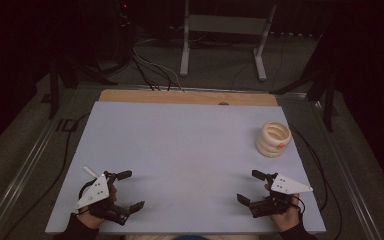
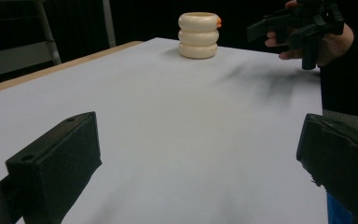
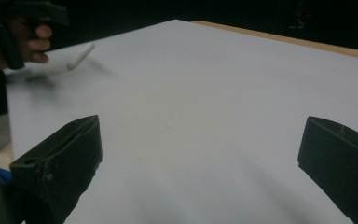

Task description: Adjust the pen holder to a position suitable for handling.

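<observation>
Centrally of interest: a cream stack of rings, three rounded tiers, stands upright on the far right part of the pale blue table top. A small orange patch sits on its side in the high view, and shows at the upper rim in the left gripper view. It may be a label or a piece of another colour; too small and soft to tell, and no writing or brand can be read on it or anywhere else.

Stack is well apart from both grippers, nothing touching it.

Right gripper: near right corner of the table, held in the person's right hand, jaws spread wide with nothing between them. Its own view confirms: bare table surface lies between the two black jaws. Grey three-cornered plate on top.

Left gripper: near left corner, held in the left hand, jaws likewise wide apart and holding nothing. Bare surface between them in its own view, stack of rings far ahead.

A wooden edge shows beyond the table's far side. Past it, on dark floor: cables and a grey metal stand. Lighting dim throughout.
</observation>
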`<action>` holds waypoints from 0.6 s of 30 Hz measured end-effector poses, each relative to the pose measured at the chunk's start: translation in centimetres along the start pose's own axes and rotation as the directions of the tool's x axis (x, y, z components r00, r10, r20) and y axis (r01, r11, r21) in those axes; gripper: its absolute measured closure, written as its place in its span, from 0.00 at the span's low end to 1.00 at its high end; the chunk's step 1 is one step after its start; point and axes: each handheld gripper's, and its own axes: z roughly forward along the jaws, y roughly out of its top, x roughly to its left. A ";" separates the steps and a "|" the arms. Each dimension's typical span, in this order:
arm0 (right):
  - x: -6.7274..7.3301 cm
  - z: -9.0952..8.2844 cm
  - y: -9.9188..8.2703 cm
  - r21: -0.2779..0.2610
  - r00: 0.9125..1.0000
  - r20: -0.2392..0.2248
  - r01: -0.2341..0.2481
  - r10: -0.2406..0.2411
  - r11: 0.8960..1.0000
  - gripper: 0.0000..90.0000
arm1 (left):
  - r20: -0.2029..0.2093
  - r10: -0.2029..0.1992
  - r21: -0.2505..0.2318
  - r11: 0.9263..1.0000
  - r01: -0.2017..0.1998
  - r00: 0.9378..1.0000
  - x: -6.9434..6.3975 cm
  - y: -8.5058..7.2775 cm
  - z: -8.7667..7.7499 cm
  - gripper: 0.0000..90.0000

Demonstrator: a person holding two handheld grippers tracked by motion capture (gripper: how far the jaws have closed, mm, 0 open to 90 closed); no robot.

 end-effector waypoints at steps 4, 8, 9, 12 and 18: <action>-0.3 0.5 -0.1 0.036 0.999 -0.012 -0.034 0.035 0.999 0.00 | -0.004 -0.006 0.011 1.000 0.006 1.000 0.1 -0.1 0.1 0.00; -0.2 0.6 0.0 0.041 1.000 -0.009 -0.014 0.015 0.999 0.00 | -0.006 -0.012 0.010 1.000 0.012 1.000 0.1 -0.1 0.2 0.00; -0.2 0.6 0.0 0.041 1.000 -0.009 -0.014 0.015 0.999 0.00 | -0.006 -0.011 0.012 1.000 0.011 1.000 0.0 -0.1 0.2 0.00; -0.3 0.8 0.0 0.067 0.999 -0.033 -0.009 0.011 0.998 0.00 | -0.011 -0.013 0.015 1.000 0.013 1.000 0.1 -0.1 0.2 0.00; -0.4 1.3 0.3 0.118 0.994 -0.097 -0.039 0.051 0.992 0.00 | -0.018 -0.027 0.011 1.000 0.027 0.999 0.2 -0.2 0.1 0.00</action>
